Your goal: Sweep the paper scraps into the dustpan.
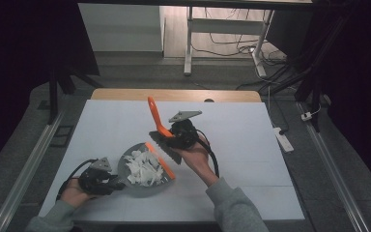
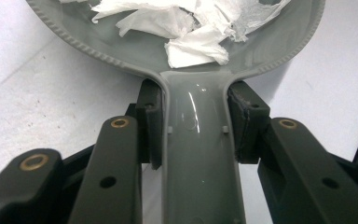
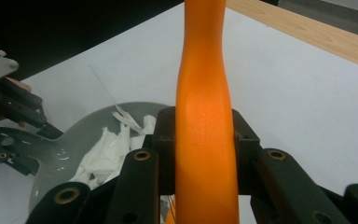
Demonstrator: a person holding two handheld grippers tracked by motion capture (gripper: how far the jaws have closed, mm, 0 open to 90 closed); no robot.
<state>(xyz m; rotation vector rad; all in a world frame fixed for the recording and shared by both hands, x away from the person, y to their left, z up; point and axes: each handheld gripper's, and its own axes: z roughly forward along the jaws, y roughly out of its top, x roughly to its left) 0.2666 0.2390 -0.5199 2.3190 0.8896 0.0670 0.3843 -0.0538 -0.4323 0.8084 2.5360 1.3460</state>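
A person sits at a white table with a two-jaw gripper in each hand, seen from a camera above. The left gripper, near the table's front left, has its jaws clamped on the handle of a grey dustpan; in the left gripper view the handle runs straight between the two black pads, which press on it from either side. The dustpan lies flat on the table, its handle pointing toward the person's left hand and its orange front lip facing the middle of the table. A heap of torn white paper scraps rests inside the pan, just behind that lip; the left gripper view shows the scraps piled in the glossy grey bowl. The right gripper, near the table's centre and just beyond the pan's lip, has its jaws clamped on the orange handle of a hand brush. The handle slants up and away from the person, while the brush's dark bristle head points down toward the lip. In the right gripper view the orange handle rises between the jaws, gripped on both sides, with the dustpan and its paper scraps lower left and the left gripper farther off at the left edge.
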